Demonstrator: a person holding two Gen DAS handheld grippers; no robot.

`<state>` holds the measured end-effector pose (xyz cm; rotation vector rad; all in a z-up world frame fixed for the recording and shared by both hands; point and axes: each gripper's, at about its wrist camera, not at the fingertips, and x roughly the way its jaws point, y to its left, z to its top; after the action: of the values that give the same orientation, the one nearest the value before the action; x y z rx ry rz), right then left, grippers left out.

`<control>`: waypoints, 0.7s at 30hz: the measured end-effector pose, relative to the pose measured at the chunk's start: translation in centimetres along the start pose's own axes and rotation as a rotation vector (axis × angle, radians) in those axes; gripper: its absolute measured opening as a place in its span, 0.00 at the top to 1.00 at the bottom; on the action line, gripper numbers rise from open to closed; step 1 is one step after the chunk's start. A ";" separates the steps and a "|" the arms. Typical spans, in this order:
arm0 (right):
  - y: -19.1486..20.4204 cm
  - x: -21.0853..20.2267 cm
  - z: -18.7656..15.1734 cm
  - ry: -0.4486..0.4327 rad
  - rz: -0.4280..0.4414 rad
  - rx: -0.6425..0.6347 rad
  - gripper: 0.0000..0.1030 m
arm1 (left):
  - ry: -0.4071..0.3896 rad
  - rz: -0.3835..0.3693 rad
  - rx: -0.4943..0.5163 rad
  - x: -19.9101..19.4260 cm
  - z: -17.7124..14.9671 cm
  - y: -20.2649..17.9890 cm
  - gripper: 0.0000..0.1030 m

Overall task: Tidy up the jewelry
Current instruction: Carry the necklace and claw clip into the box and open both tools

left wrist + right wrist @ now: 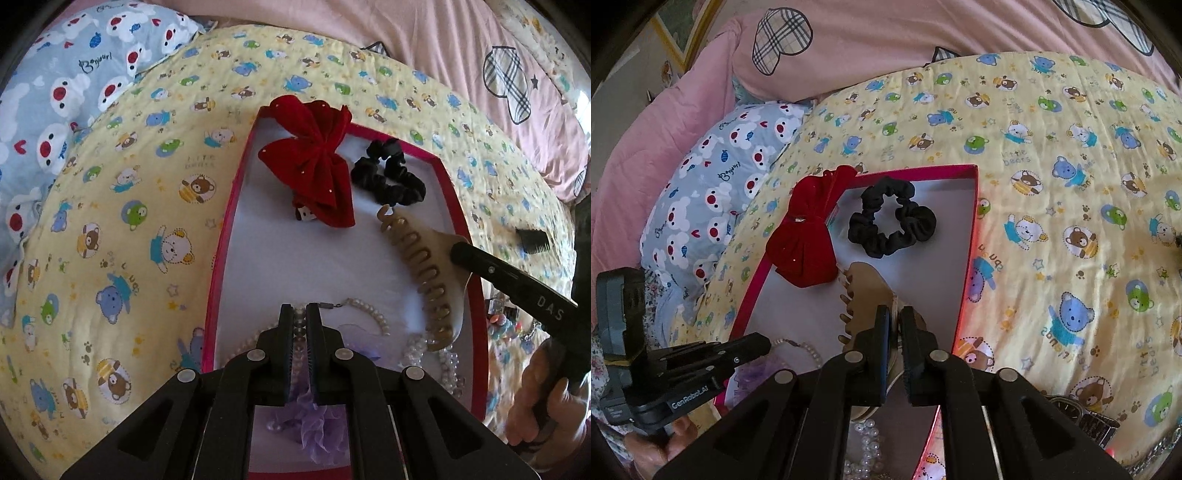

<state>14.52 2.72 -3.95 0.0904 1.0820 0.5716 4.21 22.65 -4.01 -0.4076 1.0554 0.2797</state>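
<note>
A red-walled box (229, 206) with a white floor lies on the bear-print quilt; it also shows in the right wrist view (967, 236). Inside are a red velvet bow (314, 162) (805, 240), a black scrunchie (391, 181) (892, 221), a beige claw clip (424, 266) (868, 295), a pearl strand (373, 314) and a purple ruffled piece (317, 424). My left gripper (300, 314) is shut on the pearl strand. My right gripper (894, 314) is shut on the claw clip, over the box floor.
A black comb (532, 240) and small colourful items (506, 317) lie on the quilt right of the box. A wristwatch (1082, 413) lies on the quilt at the right. A blue bear-print pillow (55, 103) and pink bedding (886, 44) lie behind.
</note>
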 end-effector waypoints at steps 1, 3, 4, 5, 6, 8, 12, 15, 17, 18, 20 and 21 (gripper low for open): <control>0.0 0.0 0.0 0.001 0.001 0.000 0.90 | 0.006 0.000 -0.004 0.2 0.0 0.1 0.94; 0.0 0.0 0.0 0.001 0.003 0.002 0.90 | 0.019 0.002 -0.008 0.5 0.1 0.2 0.92; 0.0 0.0 -0.1 0.001 0.004 0.004 0.90 | 0.019 0.002 -0.007 0.6 0.1 0.2 0.92; 0.0 0.0 0.0 0.002 0.003 0.003 0.90 | 0.019 0.003 -0.007 0.6 0.2 0.1 0.91; 0.1 0.0 0.0 0.003 0.002 0.003 0.89 | 0.019 0.005 -0.004 0.6 0.2 0.1 0.89; 0.0 0.0 0.0 0.005 0.002 0.006 0.88 | 0.017 0.011 0.000 0.7 0.3 -0.1 0.84; 0.1 0.0 0.0 0.007 0.010 0.008 0.87 | 0.011 0.028 0.009 0.5 0.1 -0.4 0.75; 0.2 -0.1 0.1 0.003 0.017 0.010 0.81 | 0.014 0.022 0.003 0.4 0.1 -0.4 0.74; 0.2 -0.3 0.1 0.001 0.018 0.010 0.80 | 0.015 0.022 0.002 0.3 0.1 -0.3 0.72; 0.3 -0.4 0.1 0.000 0.021 0.009 0.79 | 0.015 0.019 0.002 0.1 0.0 -0.3 0.69; 0.3 -0.6 0.1 -0.003 0.023 0.010 0.72 | 0.011 0.017 0.002 -0.2 0.0 -0.4 0.62; 0.3 -0.9 0.1 -0.008 0.026 0.012 0.70 | 0.009 0.014 0.002 -0.5 -0.1 -0.4 0.55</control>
<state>14.21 2.60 -3.08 0.1173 1.0780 0.5879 4.11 22.24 -3.53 -0.3999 1.0673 0.2897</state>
